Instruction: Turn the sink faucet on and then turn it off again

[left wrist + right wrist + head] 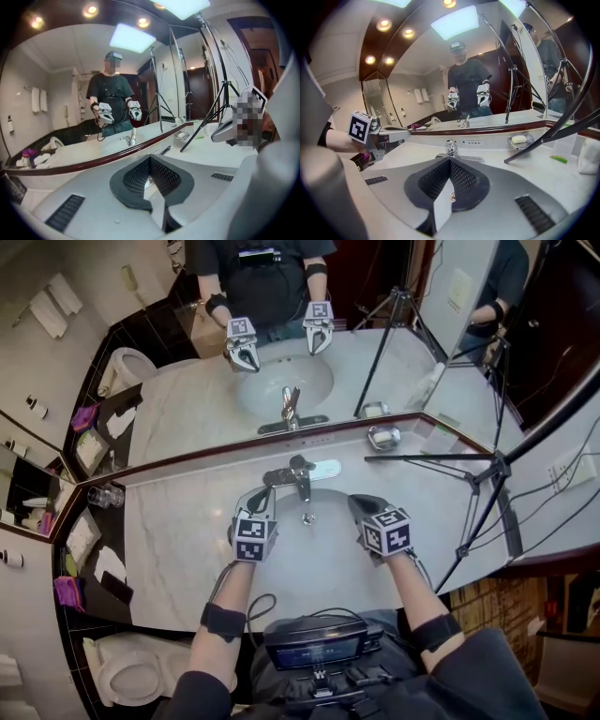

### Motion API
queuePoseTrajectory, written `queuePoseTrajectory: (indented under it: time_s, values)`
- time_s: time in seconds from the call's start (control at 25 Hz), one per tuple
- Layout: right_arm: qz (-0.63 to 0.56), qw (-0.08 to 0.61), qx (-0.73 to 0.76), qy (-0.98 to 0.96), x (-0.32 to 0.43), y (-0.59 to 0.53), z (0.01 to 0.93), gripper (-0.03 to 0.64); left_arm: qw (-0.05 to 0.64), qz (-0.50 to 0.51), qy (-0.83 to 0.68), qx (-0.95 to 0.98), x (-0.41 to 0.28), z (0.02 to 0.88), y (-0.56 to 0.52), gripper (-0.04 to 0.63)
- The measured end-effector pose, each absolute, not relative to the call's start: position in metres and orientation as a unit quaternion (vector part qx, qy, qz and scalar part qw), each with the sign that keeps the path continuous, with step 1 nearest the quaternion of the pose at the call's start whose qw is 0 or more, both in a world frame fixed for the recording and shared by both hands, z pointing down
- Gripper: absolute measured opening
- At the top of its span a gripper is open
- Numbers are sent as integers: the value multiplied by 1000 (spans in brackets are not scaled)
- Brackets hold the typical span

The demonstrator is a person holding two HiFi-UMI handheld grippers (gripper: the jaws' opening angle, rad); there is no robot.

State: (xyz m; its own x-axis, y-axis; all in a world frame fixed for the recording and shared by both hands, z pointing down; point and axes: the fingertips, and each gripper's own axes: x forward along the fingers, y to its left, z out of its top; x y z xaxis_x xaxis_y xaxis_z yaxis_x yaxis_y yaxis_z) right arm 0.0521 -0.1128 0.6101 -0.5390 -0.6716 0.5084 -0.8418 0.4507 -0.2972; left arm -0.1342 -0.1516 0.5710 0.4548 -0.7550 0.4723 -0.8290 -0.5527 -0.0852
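The chrome faucet [298, 474] stands at the back of the white basin [323, 545], its lever on top, and no water stream shows. My left gripper [256, 499] hovers just left of the faucet over the basin's edge, its jaws shut with nothing between them [152, 180]. My right gripper [362, 506] hangs over the right side of the basin, also shut and empty [450, 187]. In the right gripper view the faucet [451, 149] rises just beyond the jaws, and the left gripper [382, 135] shows at the left. Neither gripper touches the faucet.
A soap dish [383, 437] with a bar sits on the marble counter [178, 549] at the back right. A tripod [489, 474] spreads its legs over the right side. A glass [106, 495] stands far left, a toilet [131, 673] below left. The mirror [281, 343] backs the counter.
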Motion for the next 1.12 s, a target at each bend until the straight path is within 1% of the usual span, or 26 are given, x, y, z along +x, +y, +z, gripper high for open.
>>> queuePoseTrajectory:
  time_s: [0.36, 0.44, 0.68, 1.12]
  values:
    - [258, 157, 449, -841, 45, -109, 601, 26, 153, 180, -522, 820, -184, 578, -120, 5]
    - [257, 157, 449, -842, 45, -109, 601, 26, 159, 175, -533, 813, -191, 578, -114, 3]
    - [255, 156, 448, -843, 44, -108, 599, 26, 156, 180, -548, 801, -203, 582, -104, 3]
    - [258, 157, 451, -840, 47, -107, 603, 26, 109, 213, -541, 806, -190, 580, -112, 5]
